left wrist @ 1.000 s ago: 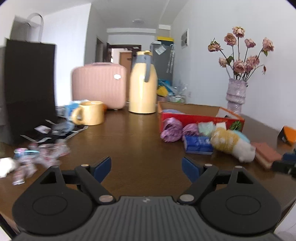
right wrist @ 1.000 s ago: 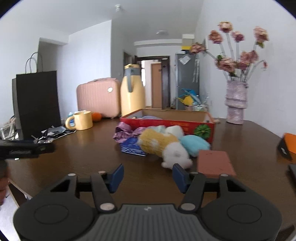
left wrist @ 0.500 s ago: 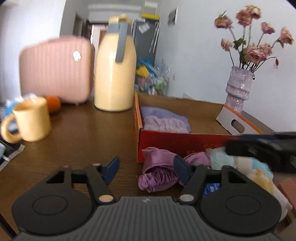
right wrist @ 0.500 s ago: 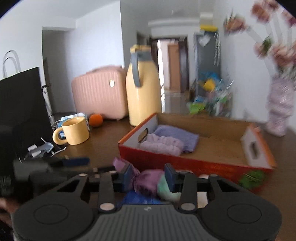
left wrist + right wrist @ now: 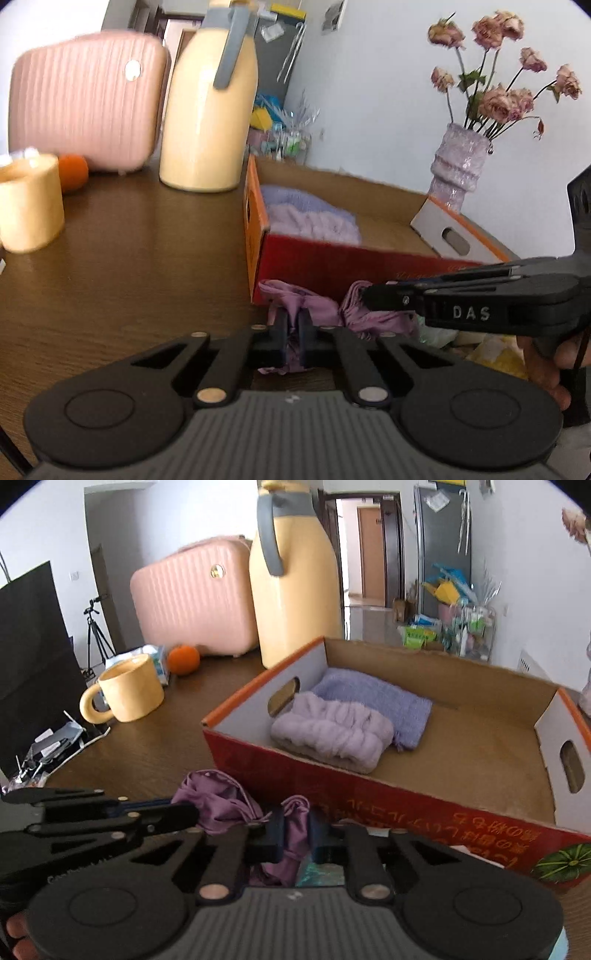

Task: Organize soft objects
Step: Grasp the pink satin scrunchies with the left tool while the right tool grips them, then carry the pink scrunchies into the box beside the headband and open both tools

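A crumpled purple cloth [image 5: 321, 310] lies on the table against the front wall of a red cardboard box [image 5: 332, 258]. My left gripper [image 5: 293, 332] is shut on its left part. My right gripper [image 5: 295, 836] is shut on its right part [image 5: 295, 827]; the rest of the cloth [image 5: 218, 801] bunches to the left. The right gripper [image 5: 369, 295] shows from the side in the left wrist view, and the left gripper [image 5: 184, 812] shows in the right wrist view. The box [image 5: 369, 794] holds a folded lilac towel [image 5: 332, 734] and a blue-violet cloth [image 5: 373, 701].
A yellow thermos jug [image 5: 295, 583], a pink case [image 5: 192, 598], an orange [image 5: 183, 660] and a yellow mug [image 5: 127, 690] stand behind on the left. A vase of dried roses [image 5: 461, 166] stands at the back right. Other soft items [image 5: 491, 350] lie right of the cloth.
Both grippers moved forward to the purple cloth in front of the box and closed on it; half a second ago they were open around it.
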`<state>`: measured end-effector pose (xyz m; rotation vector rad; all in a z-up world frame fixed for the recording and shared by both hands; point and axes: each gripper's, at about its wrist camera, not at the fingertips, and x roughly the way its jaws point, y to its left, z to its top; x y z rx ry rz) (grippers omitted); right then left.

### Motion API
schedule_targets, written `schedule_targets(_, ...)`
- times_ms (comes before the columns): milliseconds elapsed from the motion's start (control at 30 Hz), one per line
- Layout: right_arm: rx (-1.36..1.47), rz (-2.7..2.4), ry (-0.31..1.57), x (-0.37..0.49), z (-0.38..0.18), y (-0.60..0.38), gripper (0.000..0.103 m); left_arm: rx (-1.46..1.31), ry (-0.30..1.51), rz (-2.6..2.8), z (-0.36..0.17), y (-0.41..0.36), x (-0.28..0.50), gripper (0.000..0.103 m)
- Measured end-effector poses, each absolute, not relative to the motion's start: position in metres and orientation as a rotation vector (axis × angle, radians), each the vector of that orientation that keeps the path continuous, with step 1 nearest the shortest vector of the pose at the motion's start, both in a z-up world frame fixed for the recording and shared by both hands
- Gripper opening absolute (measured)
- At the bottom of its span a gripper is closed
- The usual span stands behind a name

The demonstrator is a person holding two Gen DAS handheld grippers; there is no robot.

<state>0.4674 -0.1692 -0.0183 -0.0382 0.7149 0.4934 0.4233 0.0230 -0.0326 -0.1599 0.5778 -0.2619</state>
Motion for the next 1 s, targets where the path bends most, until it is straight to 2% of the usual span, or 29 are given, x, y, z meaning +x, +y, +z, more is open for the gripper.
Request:
schedule_targets(133, -0.027, 0.499, 0.610, 0.444, 0.010, -0.171, 0.003, -0.134, 0.491, -0.287, -0.005, 0.018, 0.397, 0.005)
schedule_targets(333, 0.008, 0.511, 0.439, 0.381, 0.073, -0.191, 0.003, -0.092, 0.338, -0.308, 0.057, 0.012, 0.336, 0.005)
schedule_targets(433, 0.022, 0.515, 0.387, 0.328, 0.080, -0.204, 0.003, -0.097, 0.300, -0.358, 0.070, 0.007, 0.292, 0.005)
schedule_targets(567, 0.026, 0.493, 0.389, 0.255, 0.058, -0.219, 0.002, -0.106, 0.351, -0.421, 0.052, -0.002, 0.237, 0.005)
schedule_targets(700, 0.064, 0.466, 0.472, 0.208, 0.017, -0.231, 0.002, -0.134, 0.426, -0.426, 0.019, -0.010, 0.194, 0.005)
schedule_targets(833, 0.099, 0.441, 0.558, 0.188, -0.016, -0.234, 0.002, -0.150, 0.525, -0.442, -0.012, -0.017, 0.180, 0.005)
schedule_targets(1000, 0.105, 0.413, 0.568, 0.175, -0.029, -0.238, 0.002, -0.140, 0.580, -0.419, -0.034, -0.017, 0.172, 0.005)
